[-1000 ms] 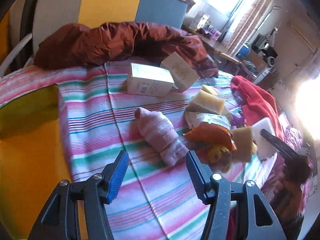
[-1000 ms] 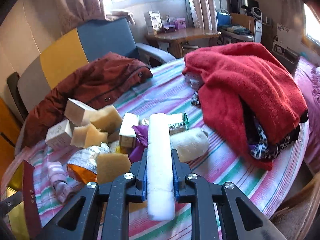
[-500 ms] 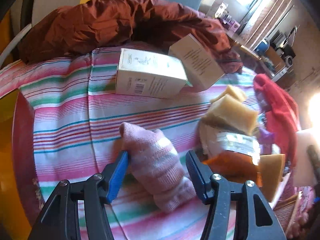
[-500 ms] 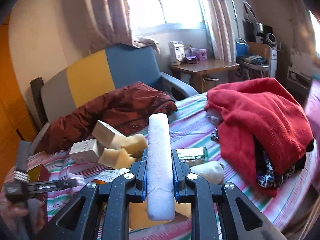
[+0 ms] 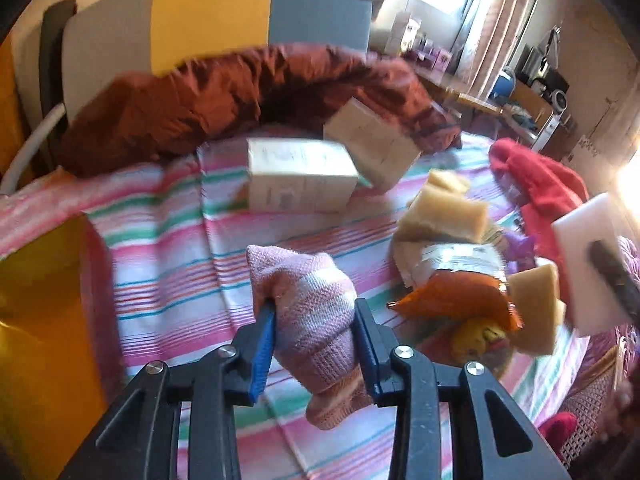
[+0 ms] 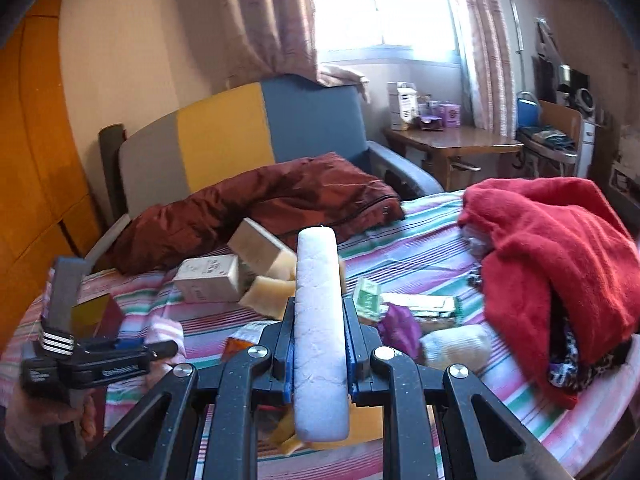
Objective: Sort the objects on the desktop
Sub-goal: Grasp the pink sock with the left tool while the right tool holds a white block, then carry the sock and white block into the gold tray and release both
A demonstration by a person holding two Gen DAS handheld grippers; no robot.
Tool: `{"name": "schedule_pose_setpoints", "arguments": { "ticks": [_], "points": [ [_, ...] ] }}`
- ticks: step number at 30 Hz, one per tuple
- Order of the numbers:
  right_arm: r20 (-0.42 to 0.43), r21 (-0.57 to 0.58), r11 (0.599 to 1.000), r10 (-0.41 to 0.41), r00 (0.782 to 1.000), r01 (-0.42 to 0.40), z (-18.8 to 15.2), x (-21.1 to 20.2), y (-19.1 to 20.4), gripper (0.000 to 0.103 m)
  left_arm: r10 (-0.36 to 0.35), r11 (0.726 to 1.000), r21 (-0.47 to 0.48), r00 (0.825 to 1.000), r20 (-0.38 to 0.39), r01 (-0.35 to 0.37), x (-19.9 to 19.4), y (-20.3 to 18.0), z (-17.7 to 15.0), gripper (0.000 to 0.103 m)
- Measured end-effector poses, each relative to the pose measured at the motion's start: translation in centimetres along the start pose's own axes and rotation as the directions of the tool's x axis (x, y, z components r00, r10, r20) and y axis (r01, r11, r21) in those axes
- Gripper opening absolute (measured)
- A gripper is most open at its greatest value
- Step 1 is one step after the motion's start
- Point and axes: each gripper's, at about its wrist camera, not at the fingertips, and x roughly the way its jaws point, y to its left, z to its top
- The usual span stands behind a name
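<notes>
The pink knitted sock (image 5: 310,320), ribbed and soft with paler bands, lies rolled on the striped cloth (image 5: 168,248) of the bed, and the left gripper (image 5: 314,344) has it between its blue-padded fingers (image 5: 262,350). The jaws are closing, and both pads already press into the knit from either side. That gripper points steeply down at the bed.

The right gripper (image 6: 319,354) is clamped tight on a white foam block (image 6: 320,336), a long slab with rounded ends and a grainy, faintly cracked surface, held edge-on and raised above the bed. From the right wrist view a hand (image 6: 38,420) grips the left tool's handle low at the left.

Around the sock, two pale cardboard boxes (image 5: 298,176) lean together beyond it, in front of a crumpled rust-brown quilted jacket (image 5: 240,92). To its right sits a heap: tan sponges (image 5: 444,212), porous and blocky, a crinkled orange foil snack bag (image 5: 456,296), and something purple, too hidden to name. A fuzzy red towel (image 6: 560,240) is piled at the bed's far right. A glossy yellow box (image 5: 44,320) with a dark red side stands just left of the sock. Nothing lies across the sock itself.
</notes>
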Motion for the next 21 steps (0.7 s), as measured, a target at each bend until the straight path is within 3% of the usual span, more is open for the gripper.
{"name": "schedule_pose_setpoints", "arguments": {
  "ticks": [6, 10, 17, 21],
  "points": [
    [-0.041, -0.036, 0.995, 0.095, 0.995, -0.096, -0.2, 0.0, 2.7, 0.019, 0.024, 0.999, -0.029, 0.997, 0.069, -0.022, -4.9, 2.2, -0.5, 0.037],
    [-0.084, -0.065, 0.981, 0.175, 0.981, -0.181, -0.4, -0.1, 5.7, 0.019, 0.082, 0.995, -0.061, 0.990, 0.115, -0.075, -8.1, 4.9, -1.9, 0.037],
    [-0.179, -0.110, 0.937, 0.309, 0.934, -0.331, -0.9, 0.0, 13.0, 0.019, 0.193, 0.974, -0.151, 0.970, 0.148, -0.171, -12.0, 10.3, -4.7, 0.037],
    [-0.248, -0.132, 0.902, 0.372, 0.894, -0.412, -1.7, 0.6, 17.6, 0.019, 0.251, 0.954, -0.201, 0.957, 0.143, -0.221, -13.4, 13.3, -6.7, 0.037]
  ]
}}
